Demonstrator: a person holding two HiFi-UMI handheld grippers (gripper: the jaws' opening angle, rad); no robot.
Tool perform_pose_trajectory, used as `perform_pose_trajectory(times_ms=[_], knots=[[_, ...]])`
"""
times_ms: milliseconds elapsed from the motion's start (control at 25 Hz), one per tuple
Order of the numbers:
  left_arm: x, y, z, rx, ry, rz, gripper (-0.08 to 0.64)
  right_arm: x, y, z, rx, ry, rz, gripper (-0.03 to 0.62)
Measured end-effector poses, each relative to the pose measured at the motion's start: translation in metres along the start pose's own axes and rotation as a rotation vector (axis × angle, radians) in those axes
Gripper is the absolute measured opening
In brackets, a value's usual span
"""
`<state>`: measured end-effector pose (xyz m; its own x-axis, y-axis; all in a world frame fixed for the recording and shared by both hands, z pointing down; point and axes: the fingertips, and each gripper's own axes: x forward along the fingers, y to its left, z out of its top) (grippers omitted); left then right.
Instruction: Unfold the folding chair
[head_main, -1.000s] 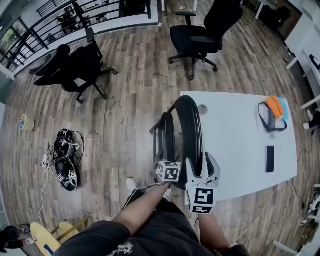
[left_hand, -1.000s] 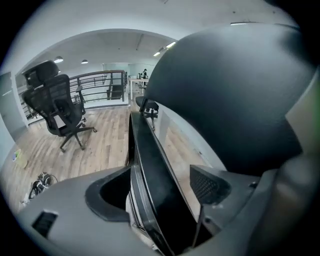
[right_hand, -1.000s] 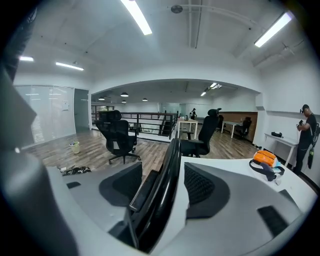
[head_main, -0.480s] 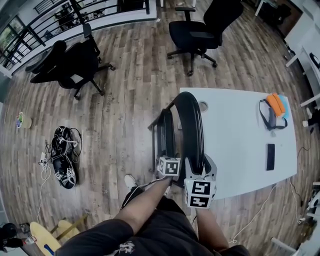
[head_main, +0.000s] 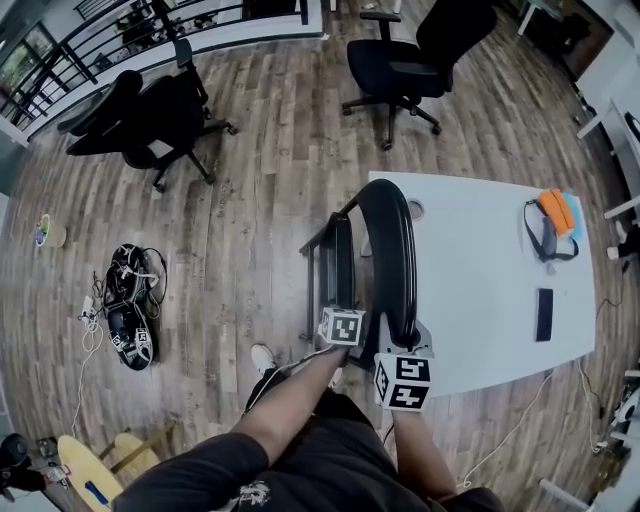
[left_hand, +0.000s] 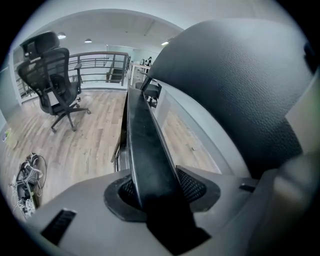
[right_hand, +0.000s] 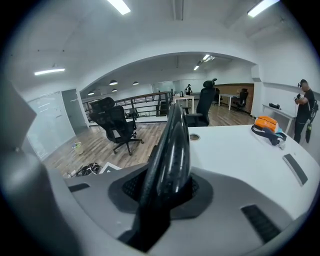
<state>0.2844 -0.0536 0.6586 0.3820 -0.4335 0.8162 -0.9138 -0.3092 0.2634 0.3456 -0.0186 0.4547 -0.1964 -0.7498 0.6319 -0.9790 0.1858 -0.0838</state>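
Two tools are on the folding chair (head_main: 386, 250), one on each of its flattened halves. It stands folded and upright on the wooden floor (head_main: 250, 200), just beside the near left edge of the white desk (head_main: 480, 290) and right in front of the person's legs.

The left tool (left_hand: 152, 192) has just been closing. Its jaws now sit narrow on a flat black bar (left_hand: 144, 145), the thinner part on the chair's left side, and the bar fills the gap between the pads. The right tool (right_hand: 167, 190) has also just been closing, and its jaws clamp the glossy curved rail (right_hand: 172, 145) that arches over the chair on the desk side.

What matters next is how these two parts lie. Both run lengthwise away from the person, close together and side by side, with the bar on the left and the rail on the right. Each tool holds the near end of the part on its own side, so neither arm crosses the other.

As I judge it, unfolding means drawing the two parts apart across that long axis. The desk crowds the right side (an orange item with a black strap (head_main: 553, 212) lies well out on it, clear of all this). Open floor lies to the left, so the left-hand half looks to have the room to swing out.
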Motion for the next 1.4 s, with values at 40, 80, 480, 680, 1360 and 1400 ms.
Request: perform_pose_trajectory(times_ms=[40,80,480,680,1360,1400], knots=[[-0.002,0.001,0.0,-0.002,0.001,-0.006,0.175,0.0,0.0,0.0,0.007,0.001,0.002,0.103],[-0.004,0.003,0.001,-0.005,-0.001,-0.009,0.174,-0.001,-0.001,0.0,0.014,0.002,0.004,0.101],[-0.028,0.036,-0.01,-0.139,-0.026,-0.104,0.146,0.0,0.02,0.005,0.045,-0.019,0.041,0.087],[-0.046,0.079,-0.017,-0.176,-0.044,-0.145,0.151,0.004,0.023,0.0,0.066,-0.012,0.043,0.087],[-0.087,0.279,-0.056,-0.31,-0.174,-0.339,0.193,0.043,0.058,-0.025,0.241,0.005,0.099,0.087],[-0.086,0.29,-0.058,-0.322,-0.184,-0.365,0.193,0.047,0.061,-0.026,0.249,0.003,0.105,0.087]])
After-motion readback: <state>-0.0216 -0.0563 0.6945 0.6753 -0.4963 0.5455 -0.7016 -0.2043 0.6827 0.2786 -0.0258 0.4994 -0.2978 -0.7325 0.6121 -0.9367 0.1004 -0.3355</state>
